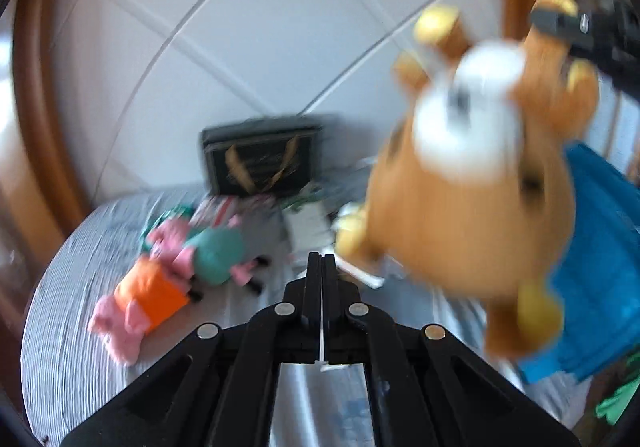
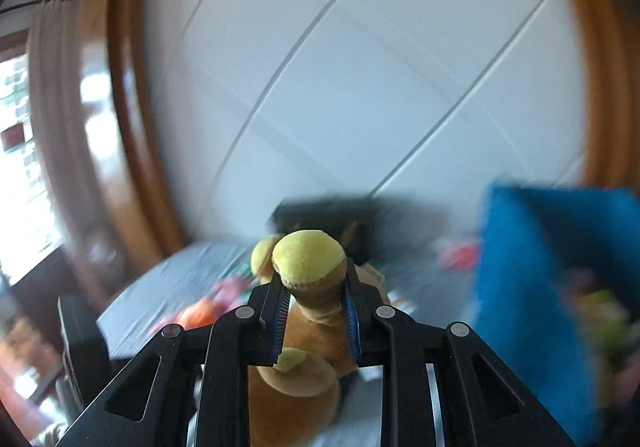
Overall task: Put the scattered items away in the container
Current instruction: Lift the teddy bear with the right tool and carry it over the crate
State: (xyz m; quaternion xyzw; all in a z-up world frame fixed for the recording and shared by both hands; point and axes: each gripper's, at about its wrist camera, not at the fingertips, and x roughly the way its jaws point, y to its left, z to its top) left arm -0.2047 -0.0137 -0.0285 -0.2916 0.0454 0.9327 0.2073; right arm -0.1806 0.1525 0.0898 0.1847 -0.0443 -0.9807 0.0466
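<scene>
Closest to me, my right gripper (image 2: 313,311) is clamped on a leg of the brown plush toy (image 2: 298,379), just under its yellow foot, so the body hangs below the fingers. I judge a limb grip was chosen because the leg is narrow enough to pinch while the body is too bulky. My left gripper (image 1: 322,267) has its fingers pressed together with nothing between them, hovering over the grey striped surface (image 1: 60,319); whether that is a bed or a tabletop I cannot tell.

Seen from the left wrist, the plush toy is airborne to the right of that idle gripper, in front of the blue container (image 1: 592,247). From the right wrist, the container's blue wall (image 2: 532,287) stands to the right and a little ahead of the toy, near but apart, so I judge this is the carry toward the drop.

Further out, two pink pig plush toys (image 1: 172,267) lie on the surface, left of the left gripper. Behind them sits a dark box (image 1: 260,159) against the white panelled wall (image 1: 240,27).
</scene>
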